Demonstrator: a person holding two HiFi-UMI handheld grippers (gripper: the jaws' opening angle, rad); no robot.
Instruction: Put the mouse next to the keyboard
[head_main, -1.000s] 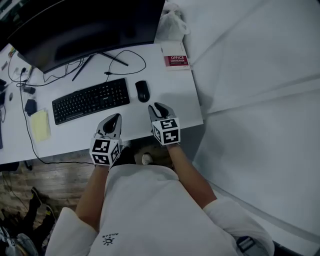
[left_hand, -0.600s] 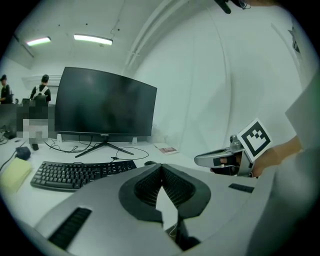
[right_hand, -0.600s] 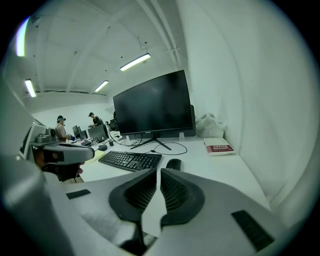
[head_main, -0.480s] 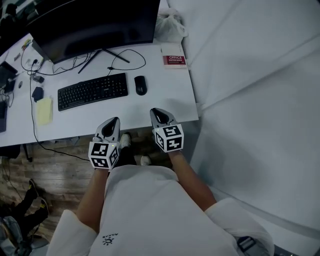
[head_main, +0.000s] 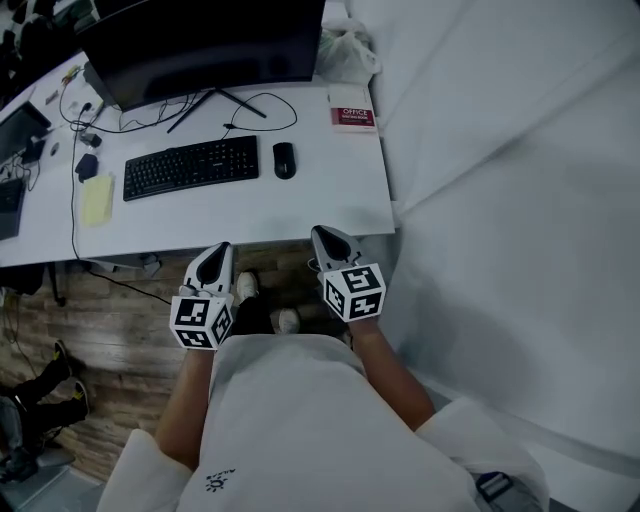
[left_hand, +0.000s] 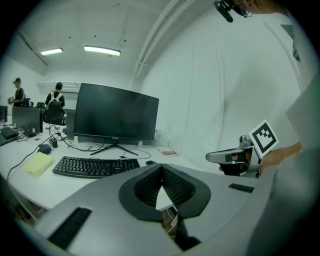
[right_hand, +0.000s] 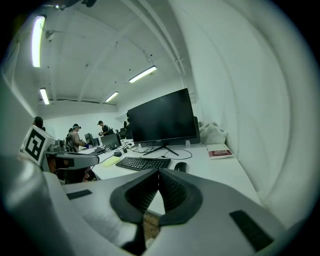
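Observation:
A black mouse (head_main: 285, 160) lies on the white desk (head_main: 330, 205) just right of the black keyboard (head_main: 191, 166); both also show in the left gripper view as mouse (left_hand: 150, 162) and keyboard (left_hand: 95, 166), and in the right gripper view as mouse (right_hand: 180, 166) and keyboard (right_hand: 142, 163). Both grippers hang off the desk's near edge, over the wooden floor, well apart from the mouse. My left gripper (head_main: 218, 254) is shut with nothing in it. My right gripper (head_main: 330, 238) is also shut and empty.
A large dark monitor (head_main: 210, 40) stands behind the keyboard with cables (head_main: 255, 112) trailing from it. A red-and-white booklet (head_main: 353, 112) and a white bag (head_main: 346, 50) lie at the desk's far right. A yellow notepad (head_main: 97, 198) sits left of the keyboard. A white curtain (head_main: 500, 200) hangs to the right.
Both grippers have pulled back from over the desk's near edge to above the floor. The right gripper's jaws have closed. The mouse and keyboard stay in place.

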